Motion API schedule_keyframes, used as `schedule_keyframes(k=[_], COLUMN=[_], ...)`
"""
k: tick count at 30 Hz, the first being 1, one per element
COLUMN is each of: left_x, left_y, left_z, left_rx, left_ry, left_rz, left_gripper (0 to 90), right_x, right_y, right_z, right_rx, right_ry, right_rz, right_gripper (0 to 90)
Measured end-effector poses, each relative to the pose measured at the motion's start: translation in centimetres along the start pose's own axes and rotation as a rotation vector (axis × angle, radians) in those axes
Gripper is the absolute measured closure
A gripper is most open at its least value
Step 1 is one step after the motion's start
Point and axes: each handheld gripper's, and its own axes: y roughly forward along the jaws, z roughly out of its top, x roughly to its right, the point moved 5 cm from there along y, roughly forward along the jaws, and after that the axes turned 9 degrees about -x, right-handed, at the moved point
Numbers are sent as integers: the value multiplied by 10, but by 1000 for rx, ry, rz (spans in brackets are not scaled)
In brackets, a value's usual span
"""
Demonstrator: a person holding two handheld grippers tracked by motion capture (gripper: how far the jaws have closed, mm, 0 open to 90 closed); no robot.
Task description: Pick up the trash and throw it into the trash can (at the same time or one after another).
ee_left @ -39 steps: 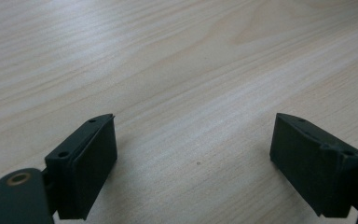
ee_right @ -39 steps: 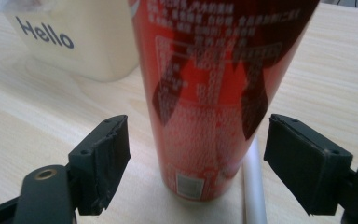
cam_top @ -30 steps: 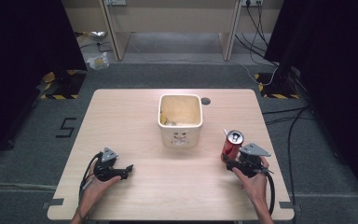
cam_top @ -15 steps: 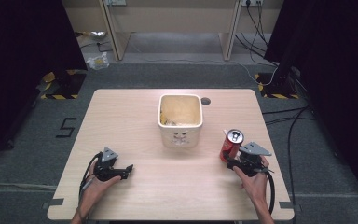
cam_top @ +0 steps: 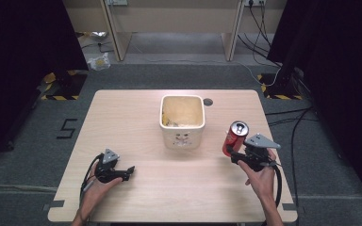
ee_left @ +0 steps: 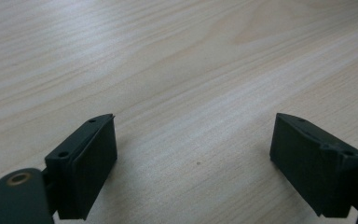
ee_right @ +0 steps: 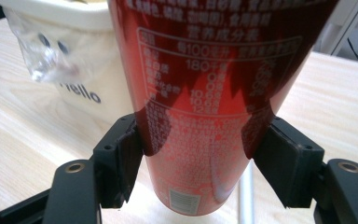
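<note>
Pale wooden table (cam_top: 136, 113) on grey carpet, dark curtains around. Right gripper (cam_top: 233, 155) pinching red can (cam_top: 235, 137) beside cream bin (cam_top: 183, 119). Left gripper (cam_top: 128, 172) spread wide, empty.

The right gripper (cam_top: 232, 154) edges its red can (cam_top: 235, 136) slightly toward the bench's far side. The can now tilts more upright than a second ago.

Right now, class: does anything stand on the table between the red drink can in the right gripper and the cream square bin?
Nothing visible does. The red drink can, clamped in the right gripper, has bare wooden table between it and the cream square bin.
</note>
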Motion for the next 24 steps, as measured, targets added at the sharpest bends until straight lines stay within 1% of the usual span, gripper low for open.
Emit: schedule_keyframes(k=[2,5,8,9,10,12,14,15,16,19,20,21,22,24], left_x=[0,0,0,0,0,0,0,0,0,0,0,0,0,0], left_y=[0,0,0,0,0,0,0,0,0,0,0,0,0,0], left_z=[0,0,0,0,0,0,0,0,0,0,0,0,0,0], left_rx=[0,0,0,0,0,0,0,0,0,0,0,0,0,0], left_ry=[-1,0,0,0,0,0,-1,-1,0,-1,-1,0,0,0], left_rz=[0,0,0,0,0,0,0,0,0,0,0,0,0,0], left_gripper=[137,137,137,138,137,137,137,137,137,137,137,137,137,137], right_x=[0,-1,-3,-3,-5,-7,-8,-8,-8,-10,-10,-10,-10,-12], right_y=[-2,-3,-3,-3,-2,-3,-4,-4,-4,-4,-4,-3,-3,-2], right_z=[6,16,25,25,32,38,45,45,51,61,61,67,67,75], right_rx=[6,16,10,10,12,10,15,15,17,20,20,21,21,8], right_ry=[-1,-14,-32,-32,-43,-53,-52,-52,-54,-61,-61,-63,-63,-58], right_rz=[3,5,9,9,6,7,9,9,12,14,14,17,17,16], right_gripper=[344,344,344,344,344,344,344,344,344,344,344,344,344,344])
